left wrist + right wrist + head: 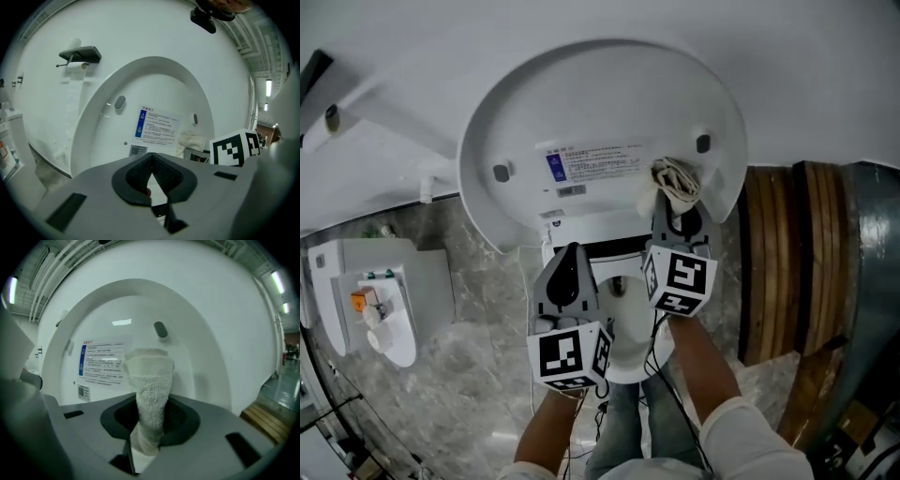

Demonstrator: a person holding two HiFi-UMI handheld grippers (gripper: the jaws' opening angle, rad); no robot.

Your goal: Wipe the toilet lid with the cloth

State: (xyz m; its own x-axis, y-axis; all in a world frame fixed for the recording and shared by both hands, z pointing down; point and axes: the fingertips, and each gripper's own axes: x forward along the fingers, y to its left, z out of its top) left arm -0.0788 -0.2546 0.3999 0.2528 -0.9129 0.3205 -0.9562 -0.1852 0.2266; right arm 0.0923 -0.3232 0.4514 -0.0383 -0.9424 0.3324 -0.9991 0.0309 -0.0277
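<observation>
Against the white wall (787, 56), one raised toilet lid (600, 103) fills the middle, its underside turned to us; to its right stand brown wooden slats (773, 262), cut off at the edge of view; at the far left a white fixture (384, 291) with small orange and green parts is too small for us to identify; on the lid we count one white label (600, 164) with a blue strip down its left side, its print too fine for us to read, one small code sticker (571, 190) beneath it, and two dark bumpers (501, 172); we see two grippers, each carrying one black-and-white marker cube (572, 354); the left gripper (573, 251) has its jaws pressed together on nothing, low in front of the lid; the right gripper (676, 208) clamps the single cream cloth (675, 181), which stands up before the lid just below the right-hand bumper; whether it touches the lid we cannot tell.
</observation>
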